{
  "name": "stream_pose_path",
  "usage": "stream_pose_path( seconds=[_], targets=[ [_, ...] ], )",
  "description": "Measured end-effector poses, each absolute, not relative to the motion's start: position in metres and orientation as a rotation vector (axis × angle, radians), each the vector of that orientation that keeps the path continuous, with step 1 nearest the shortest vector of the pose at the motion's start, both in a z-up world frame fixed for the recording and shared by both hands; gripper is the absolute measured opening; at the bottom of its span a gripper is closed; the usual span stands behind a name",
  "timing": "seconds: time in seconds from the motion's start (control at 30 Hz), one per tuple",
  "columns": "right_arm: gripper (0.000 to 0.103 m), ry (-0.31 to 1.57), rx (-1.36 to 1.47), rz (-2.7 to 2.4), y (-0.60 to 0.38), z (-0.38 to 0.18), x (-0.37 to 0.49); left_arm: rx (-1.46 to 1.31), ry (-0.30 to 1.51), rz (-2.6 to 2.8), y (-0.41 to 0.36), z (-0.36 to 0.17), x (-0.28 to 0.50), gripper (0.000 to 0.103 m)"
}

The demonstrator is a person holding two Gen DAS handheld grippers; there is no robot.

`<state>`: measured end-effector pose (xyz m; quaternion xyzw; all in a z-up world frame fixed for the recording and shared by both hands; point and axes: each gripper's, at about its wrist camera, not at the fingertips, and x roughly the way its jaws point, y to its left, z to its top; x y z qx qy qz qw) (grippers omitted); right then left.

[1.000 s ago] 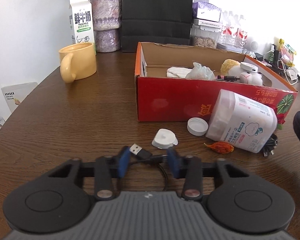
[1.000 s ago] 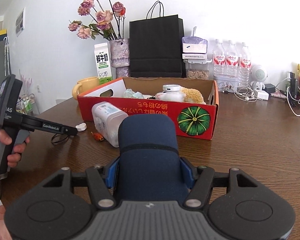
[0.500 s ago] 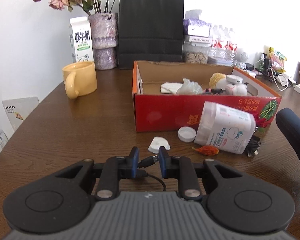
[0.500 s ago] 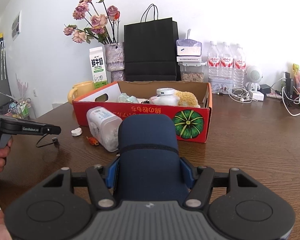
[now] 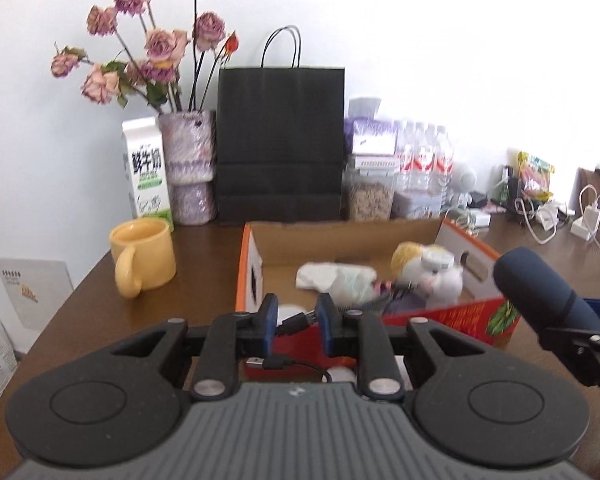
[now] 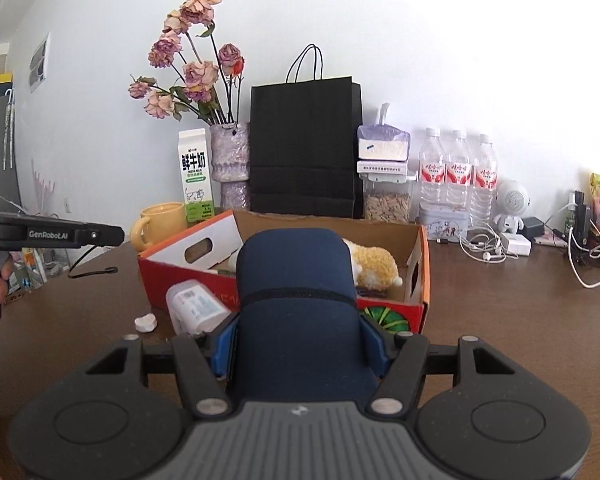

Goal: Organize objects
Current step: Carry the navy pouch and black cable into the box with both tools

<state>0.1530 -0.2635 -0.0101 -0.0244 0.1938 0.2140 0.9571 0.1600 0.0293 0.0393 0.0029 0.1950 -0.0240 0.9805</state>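
Observation:
My left gripper (image 5: 298,320) is shut on a black USB cable (image 5: 296,323) and holds it in the air before the red cardboard box (image 5: 452,322); the cable's loose end hangs below. My right gripper (image 6: 300,344) is shut on a dark blue padded case (image 6: 296,320), which shows at the right of the left wrist view (image 5: 540,288). The box (image 6: 416,280) holds a yellow plush toy (image 6: 374,262) and several other items. A white plastic container (image 6: 198,308) lies on its side against the box front, with a small white cap (image 6: 146,323) beside it.
A yellow mug (image 5: 144,256), milk carton (image 5: 146,172), vase of dried roses (image 5: 188,168) and black paper bag (image 5: 280,144) stand behind the box. Water bottles (image 6: 456,176), a jar (image 6: 386,200) and tangled cables (image 6: 484,246) sit at the back right.
My left gripper closed on the USB cable and lifted it off the table toward the box. My right gripper rose slightly with the blue case still in it.

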Motion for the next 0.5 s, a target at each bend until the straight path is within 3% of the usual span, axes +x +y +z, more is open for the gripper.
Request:
stream_pose_path(
  seconds=[0.5],
  targets=[
    [0.061, 0.385, -0.076, 0.473, -0.200, 0.014, 0.263, -0.050, 0.352, -0.075, 0.006, 0.060, 0.250, 0.022]
  ],
)
